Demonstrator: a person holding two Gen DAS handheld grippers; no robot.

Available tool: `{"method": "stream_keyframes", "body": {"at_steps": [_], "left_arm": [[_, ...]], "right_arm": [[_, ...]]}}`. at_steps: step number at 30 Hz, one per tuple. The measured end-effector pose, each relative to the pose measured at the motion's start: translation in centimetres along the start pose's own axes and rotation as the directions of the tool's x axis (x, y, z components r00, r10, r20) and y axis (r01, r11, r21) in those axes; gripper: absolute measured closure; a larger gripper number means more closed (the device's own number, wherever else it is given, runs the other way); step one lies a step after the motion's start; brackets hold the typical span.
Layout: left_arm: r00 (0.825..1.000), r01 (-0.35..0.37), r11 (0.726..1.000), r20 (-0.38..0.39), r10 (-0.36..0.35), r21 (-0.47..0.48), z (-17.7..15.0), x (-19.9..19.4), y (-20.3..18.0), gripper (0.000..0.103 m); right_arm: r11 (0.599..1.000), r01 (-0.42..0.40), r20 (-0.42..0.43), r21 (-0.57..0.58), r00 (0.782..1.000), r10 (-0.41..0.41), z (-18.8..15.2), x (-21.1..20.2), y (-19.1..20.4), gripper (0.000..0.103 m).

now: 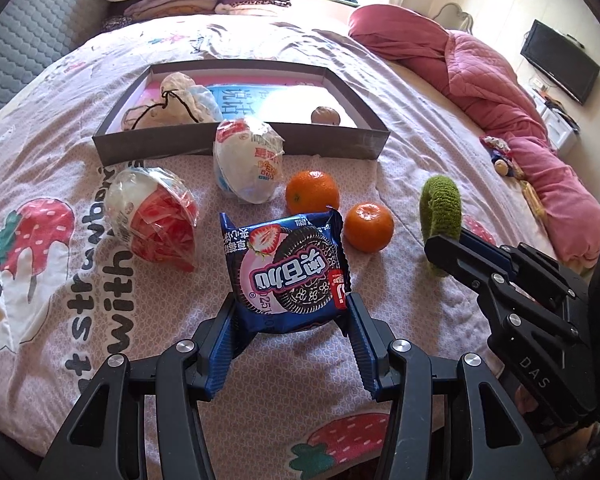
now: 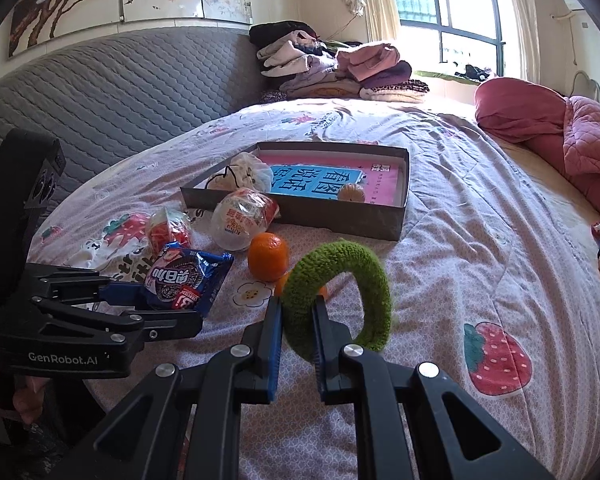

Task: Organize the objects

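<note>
Left wrist view: left gripper (image 1: pixel 290 312) pinching blue cookie packet (image 1: pixel 286 264) by its lower end, both pads pressed on the wrapper, packet raised above the bedspread (image 1: pixel 440 168). Right wrist view: right gripper (image 2: pixel 296 320) nearly closed on green knitted ring (image 2: pixel 340 292), pinching one side of the loop, rest of the ring hanging free. Grey box (image 1: pixel 240 144) lying beyond on the bed, already with a cloth pouch (image 1: pixel 176 100) and one small orange (image 1: pixel 326 115) inside.

Possible troubles, as judgement only. Smooth wrapper held only at the edge: could slip out or swing if tilted quickly. Soft ring gripped on a thin part: could slide from the pads during the carry. Wrapped white bun (image 1: pixel 248 160) standing just in front of the box wall, and two oranges (image 1: pixel 312 192) between grippers and box: low path likely to knock them, round fruit then rolling on the soft cover. Both grippers close together, so risk of bumping one another when reaching the same box.
</note>
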State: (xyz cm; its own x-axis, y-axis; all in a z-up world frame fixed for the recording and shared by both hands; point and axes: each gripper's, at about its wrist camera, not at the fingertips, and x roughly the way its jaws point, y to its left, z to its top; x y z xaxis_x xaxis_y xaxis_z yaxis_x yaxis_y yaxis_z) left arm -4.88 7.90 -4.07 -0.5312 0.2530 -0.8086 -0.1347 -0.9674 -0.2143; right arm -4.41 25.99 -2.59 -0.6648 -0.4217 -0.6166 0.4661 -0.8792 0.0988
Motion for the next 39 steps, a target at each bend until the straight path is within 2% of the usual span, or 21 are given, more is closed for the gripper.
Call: {"method": "stream_keyframes", "body": {"at_steps": [11, 24, 39], "left_arm": [[0.996, -0.010, 0.999, 0.092, 0.007, 0.031, 0.7, -3.0, 0.0, 0.050], [0.993, -0.019, 0.999, 0.116, 0.015, 0.033, 0.9, -3.3, 0.5, 0.050], [0.989, -0.023, 0.999, 0.148, 0.016, 0.045, 1.2, -3.8, 0.9, 0.050]], "right_arm": [[0.998, -0.025, 0.058, -0.049, 0.998, 0.028, 0.5, -0.9, 1.2, 0.089], [0.997, -0.029, 0.074, -0.075, 0.997, 0.035, 0.7, -0.9, 1.9, 0.089], [0.998, -0.040, 0.069, -0.050, 0.997, 0.044, 1.5, -0.5, 2.4, 0.089]]}}
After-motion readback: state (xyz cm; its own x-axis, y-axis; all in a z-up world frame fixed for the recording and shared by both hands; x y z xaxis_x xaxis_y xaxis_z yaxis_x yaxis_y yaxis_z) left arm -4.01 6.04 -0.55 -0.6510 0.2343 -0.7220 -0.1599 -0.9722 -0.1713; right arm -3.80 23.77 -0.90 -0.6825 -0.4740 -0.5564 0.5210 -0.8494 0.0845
